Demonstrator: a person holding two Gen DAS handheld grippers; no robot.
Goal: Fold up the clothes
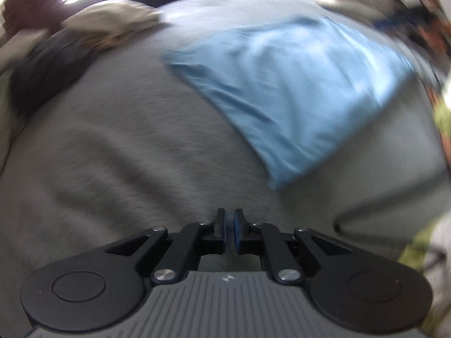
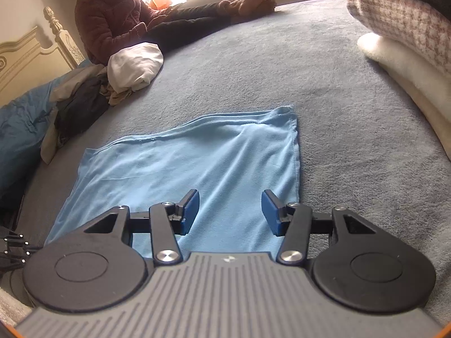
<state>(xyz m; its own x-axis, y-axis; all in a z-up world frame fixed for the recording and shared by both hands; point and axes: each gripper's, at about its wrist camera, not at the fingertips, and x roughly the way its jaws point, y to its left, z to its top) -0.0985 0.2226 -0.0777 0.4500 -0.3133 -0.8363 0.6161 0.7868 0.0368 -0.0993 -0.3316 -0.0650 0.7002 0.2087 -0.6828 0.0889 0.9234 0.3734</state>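
On the grey bed [image 2: 324, 90] the light blue garment [image 2: 197, 157] is lying flat, partly folded, with the pile of unfolded clothes [image 2: 93, 95] waiting near the headboard. You are holding the right gripper [image 2: 230, 211] over its near edge, fingers spread and empty; the left gripper [image 1: 229, 232] is hovering beside it, fingers pressed almost together on nothing. Next, I judge, you need to pinch an edge for another fold.

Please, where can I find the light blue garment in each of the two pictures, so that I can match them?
Left wrist view: the light blue garment lies in the upper right, beyond the shut jaws, blurred.
Right wrist view: the same garment lies at the centre, spread flat just ahead of the open jaws.
Shared landmark: the pile of unfolded clothes on the grey bed cover, at the left in both.
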